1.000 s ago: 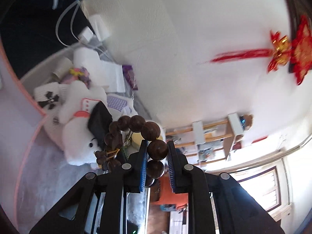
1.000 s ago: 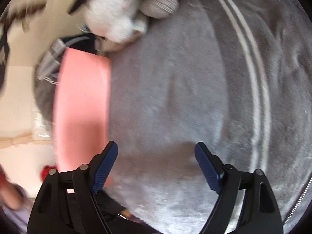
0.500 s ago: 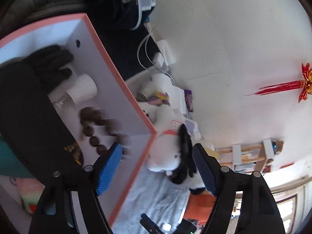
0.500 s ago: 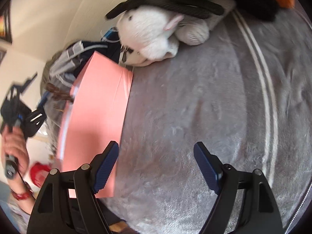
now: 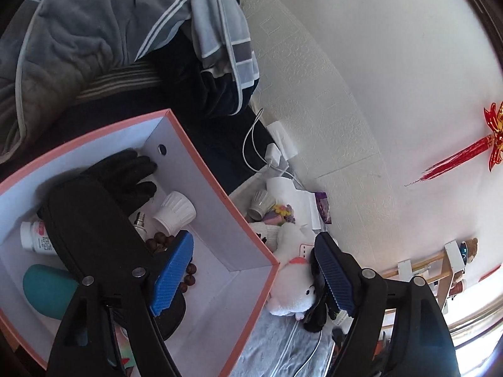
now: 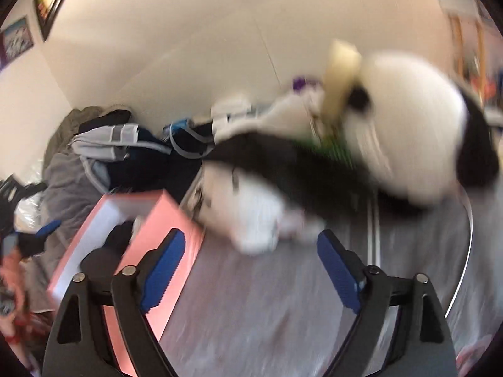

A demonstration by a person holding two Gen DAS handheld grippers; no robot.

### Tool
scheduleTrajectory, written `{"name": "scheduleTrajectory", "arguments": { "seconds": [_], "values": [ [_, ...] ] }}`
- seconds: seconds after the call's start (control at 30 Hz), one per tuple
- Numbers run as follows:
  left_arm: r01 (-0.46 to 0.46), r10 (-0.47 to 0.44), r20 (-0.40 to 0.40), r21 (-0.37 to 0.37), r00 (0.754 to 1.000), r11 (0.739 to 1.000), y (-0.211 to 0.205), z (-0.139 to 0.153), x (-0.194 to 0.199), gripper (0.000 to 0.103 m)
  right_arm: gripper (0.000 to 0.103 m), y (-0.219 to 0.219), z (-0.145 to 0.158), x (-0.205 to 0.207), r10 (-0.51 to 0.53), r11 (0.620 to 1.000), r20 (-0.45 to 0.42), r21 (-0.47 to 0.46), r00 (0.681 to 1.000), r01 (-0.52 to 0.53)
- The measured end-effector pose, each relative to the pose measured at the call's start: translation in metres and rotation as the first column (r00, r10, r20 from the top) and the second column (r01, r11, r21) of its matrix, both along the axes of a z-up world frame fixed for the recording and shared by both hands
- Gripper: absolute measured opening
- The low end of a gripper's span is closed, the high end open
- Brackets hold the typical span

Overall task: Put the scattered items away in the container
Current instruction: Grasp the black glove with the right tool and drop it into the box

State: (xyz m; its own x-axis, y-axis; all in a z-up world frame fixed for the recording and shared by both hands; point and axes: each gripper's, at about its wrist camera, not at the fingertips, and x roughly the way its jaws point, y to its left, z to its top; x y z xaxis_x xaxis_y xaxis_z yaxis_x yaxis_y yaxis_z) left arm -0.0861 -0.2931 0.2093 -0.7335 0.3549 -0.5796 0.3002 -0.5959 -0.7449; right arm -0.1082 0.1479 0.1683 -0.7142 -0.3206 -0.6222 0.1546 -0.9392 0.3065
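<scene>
White textured wall (image 5: 314,100) w/ a red tassel ornament (image 5: 456,160) fills the bkgd of the left wrist view, grey and striped clothes (image 5: 94,31) heaped at top left. Pink box (image 5: 204,169), white inside, sits lower left; in it lie a black glove (image 5: 122,172), a white ribbed cup (image 5: 174,212), a pill bottle (image 5: 33,235), a teal object (image 5: 47,292) and a brown bead bracelet (image 5: 188,271), beads partly hidden behind the near finger. Left tool (image 5: 254,278) hangs over the box's right rim, jaws opening, nothing between the blue pads. Just right of the box a white plush toy (image 5: 292,286) lies by another black glove (image 5: 317,311); white charger cables (image 5: 267,154) run near the wall. Right wrist view, heavily blurred: right tool (image 6: 248,273) over the grey bed blanket (image 6: 267,314), jaws opening, released, empty. Pink box (image 6: 157,229) at left, a dark glove shape inside. Beyond the pads, white plush (image 6: 251,220) and a big black-and-white plush (image 6: 408,132), details smeared. Clothes pile (image 6: 110,144) at mid-left.
</scene>
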Motion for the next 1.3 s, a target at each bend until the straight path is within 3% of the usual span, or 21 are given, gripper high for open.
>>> {"name": "scheduleTrajectory", "arguments": {
  "seconds": [0.13, 0.23, 0.3, 0.33, 0.4, 0.47, 0.6, 0.77, 0.93, 1.07, 1.2, 1.3],
  "values": [
    [0.019, -0.020, 0.030, 0.020, 0.999, 1.000, 0.001, -0.012, -0.005, 0.079, 0.092, -0.036, 0.006, -0.048, -0.044, 0.980, -0.045, 0.192, 0.998, 0.052],
    [0.038, -0.038, 0.049, 0.009, 0.998, 0.999, 0.004, -0.015, -0.007, 0.079, 0.092, -0.048, -0.015, -0.089, -0.080, 0.967, 0.032, 0.244, 0.996, 0.070],
    [0.047, -0.047, 0.052, 0.002, 0.998, 0.999, 0.005, -0.015, -0.008, 0.079, 0.071, -0.044, -0.036, -0.106, -0.090, 0.971, 0.116, 0.230, 0.989, 0.061],
    [0.047, -0.047, 0.050, -0.004, 0.998, 0.999, 0.005, -0.014, -0.008, 0.079, 0.068, -0.034, -0.046, -0.109, -0.101, 0.985, 0.136, 0.150, 0.986, 0.081],
    [0.043, -0.042, 0.041, -0.019, 0.998, 0.999, 0.006, -0.011, -0.007, 0.079, 0.050, -0.020, -0.047, -0.101, -0.134, 0.990, 0.115, 0.066, 0.984, 0.127],
    [0.037, -0.036, 0.029, -0.036, 0.999, 0.999, 0.008, -0.008, -0.006, 0.079, 0.006, -0.010, -0.039, -0.086, -0.155, 0.988, 0.087, 0.031, 0.984, 0.152],
    [0.043, -0.043, 0.013, -0.044, 0.999, 0.998, 0.013, -0.004, -0.005, 0.079, 0.005, 0.007, -0.010, -0.055, -0.128, 0.980, 0.053, -0.145, 0.990, 0.134],
    [0.026, -0.025, 0.006, -0.040, 1.000, 0.999, 0.009, -0.002, 0.001, 0.079, 0.005, -0.010, 0.053, -0.005, -0.022, 0.965, -0.088, -0.262, 0.996, -0.001],
    [-0.027, 0.026, -0.016, -0.032, 1.000, 0.999, -0.011, 0.005, 0.011, 0.079, 0.005, -0.063, 0.126, 0.049, 0.129, 0.921, -0.243, -0.331, 0.961, -0.208],
    [-0.098, 0.095, -0.053, -0.062, 0.994, 0.993, -0.035, 0.018, 0.025, 0.079, 0.005, -0.109, 0.160, 0.074, 0.218, 0.882, -0.322, -0.339, 0.921, -0.327],
    [-0.153, 0.145, -0.079, -0.103, 0.986, 0.983, -0.055, 0.028, 0.038, 0.079, 0.005, -0.156, 0.165, 0.082, 0.279, 0.866, -0.332, -0.318, 0.901, -0.386],
    [-0.174, 0.164, -0.086, -0.123, 0.983, 0.977, -0.065, 0.031, 0.044, 0.079, 0.009, -0.190, 0.142, 0.074, 0.309, 0.878, -0.246, -0.298, 0.919, -0.375]
  ]
}}
